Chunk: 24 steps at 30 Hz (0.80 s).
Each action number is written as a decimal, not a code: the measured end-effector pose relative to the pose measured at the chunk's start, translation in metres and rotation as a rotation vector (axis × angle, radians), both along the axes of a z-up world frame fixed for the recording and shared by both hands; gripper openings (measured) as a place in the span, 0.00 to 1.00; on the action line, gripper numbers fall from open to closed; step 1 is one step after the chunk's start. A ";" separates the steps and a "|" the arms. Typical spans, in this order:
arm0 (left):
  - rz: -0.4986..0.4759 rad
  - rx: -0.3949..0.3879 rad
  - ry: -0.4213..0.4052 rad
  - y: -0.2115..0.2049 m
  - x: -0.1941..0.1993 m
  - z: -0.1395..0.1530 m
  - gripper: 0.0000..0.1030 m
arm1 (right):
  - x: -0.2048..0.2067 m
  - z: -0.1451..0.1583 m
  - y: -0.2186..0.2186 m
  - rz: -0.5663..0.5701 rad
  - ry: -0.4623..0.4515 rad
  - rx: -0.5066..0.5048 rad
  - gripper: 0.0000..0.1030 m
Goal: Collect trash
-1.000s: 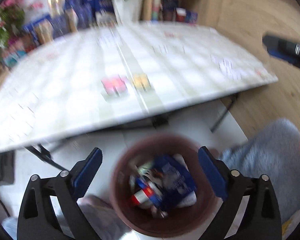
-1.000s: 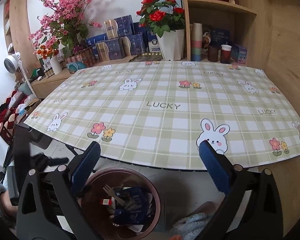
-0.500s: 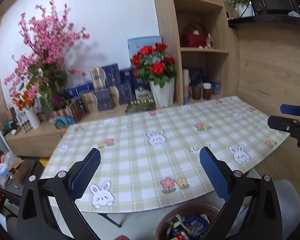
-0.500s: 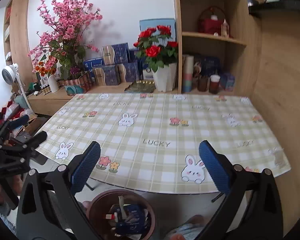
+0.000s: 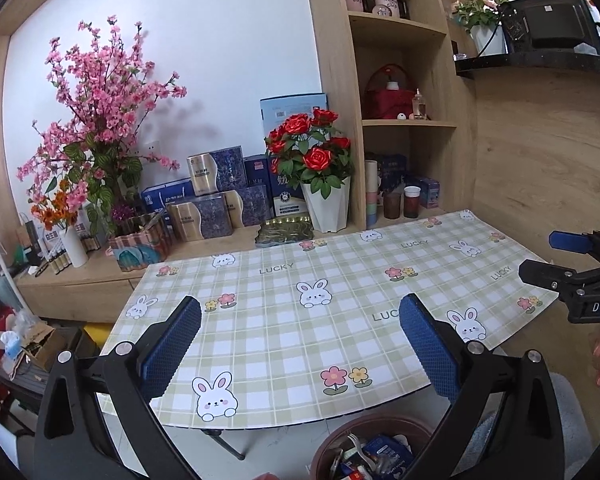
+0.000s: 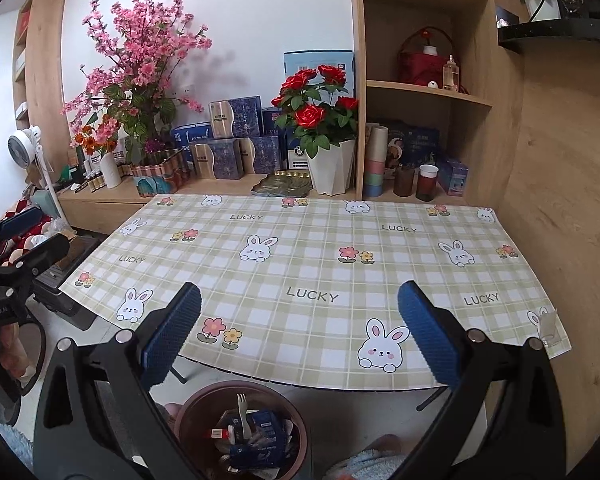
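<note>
A brown round bin (image 6: 244, 428) stands on the floor below the table's near edge, holding blue wrappers, a plastic fork and other scraps; its rim also shows in the left wrist view as bin (image 5: 376, 426). My left gripper (image 5: 300, 344) is open and holds nothing, raised above the bin and facing the table. My right gripper (image 6: 300, 340) is open too, with nothing between its blue pads. Each gripper appears at the edge of the other's view: right gripper (image 5: 556, 260), left gripper (image 6: 32, 232). The checked bunny tablecloth (image 6: 320, 264) carries no loose items.
Behind the table a low wooden ledge holds a white pot of red roses (image 6: 328, 128), pink blossoms (image 6: 140, 60), blue boxes (image 6: 236, 136) and cups (image 6: 426, 182). Wooden shelves (image 6: 424, 88) rise at the right. A fan (image 6: 24, 144) and clutter stand left. Light-blue slippers show by the bin.
Both grippers have risen and tilted up from the bin toward the table and shelves; the bin has slid to the bottom of both views. Both stay open with nothing held.
</note>
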<state>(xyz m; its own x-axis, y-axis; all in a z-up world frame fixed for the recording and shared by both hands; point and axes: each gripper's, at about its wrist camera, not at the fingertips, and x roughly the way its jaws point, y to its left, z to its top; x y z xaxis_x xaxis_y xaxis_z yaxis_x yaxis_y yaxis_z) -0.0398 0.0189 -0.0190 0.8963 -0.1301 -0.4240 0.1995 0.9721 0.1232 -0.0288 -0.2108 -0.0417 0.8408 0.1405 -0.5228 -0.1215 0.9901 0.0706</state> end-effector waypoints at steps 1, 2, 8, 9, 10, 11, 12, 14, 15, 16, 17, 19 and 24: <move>0.002 0.001 0.006 0.000 0.000 0.000 0.94 | -0.001 0.000 0.000 0.000 -0.001 -0.001 0.94; 0.007 0.002 0.014 0.001 0.000 0.001 0.94 | -0.001 0.000 0.000 0.000 -0.001 0.000 0.94; 0.035 -0.010 0.020 0.006 -0.002 0.001 0.94 | -0.001 -0.001 0.000 0.001 -0.001 -0.001 0.94; 0.040 -0.009 0.020 0.006 -0.002 0.001 0.94 | -0.001 0.000 0.000 0.002 -0.001 -0.002 0.94; 0.043 -0.008 0.019 0.007 -0.002 0.001 0.94 | -0.001 0.000 -0.001 0.003 -0.002 -0.003 0.94; 0.049 -0.006 0.018 0.007 -0.002 0.001 0.94 | -0.001 0.000 0.000 0.003 -0.002 -0.003 0.94; 0.052 -0.003 0.017 0.006 -0.003 0.001 0.94 | -0.001 0.000 -0.001 0.003 -0.003 -0.005 0.94; 0.053 0.002 0.014 0.006 -0.003 0.002 0.94 | -0.001 0.001 -0.001 0.003 -0.007 -0.006 0.94; 0.052 0.003 0.014 0.006 -0.004 0.002 0.94 | 0.000 0.001 -0.001 0.002 -0.009 -0.007 0.94; 0.053 0.005 0.014 0.006 -0.004 0.002 0.94 | 0.000 0.002 -0.002 0.002 -0.010 -0.008 0.94; 0.053 0.005 0.014 0.007 -0.003 0.002 0.94 | 0.000 0.003 -0.001 0.001 -0.011 -0.010 0.94; 0.051 0.004 0.018 0.007 -0.004 0.002 0.94 | -0.001 0.004 -0.001 0.001 -0.012 -0.009 0.94; 0.051 0.013 0.013 0.008 -0.008 0.003 0.94 | -0.003 0.007 -0.002 0.000 -0.021 -0.015 0.94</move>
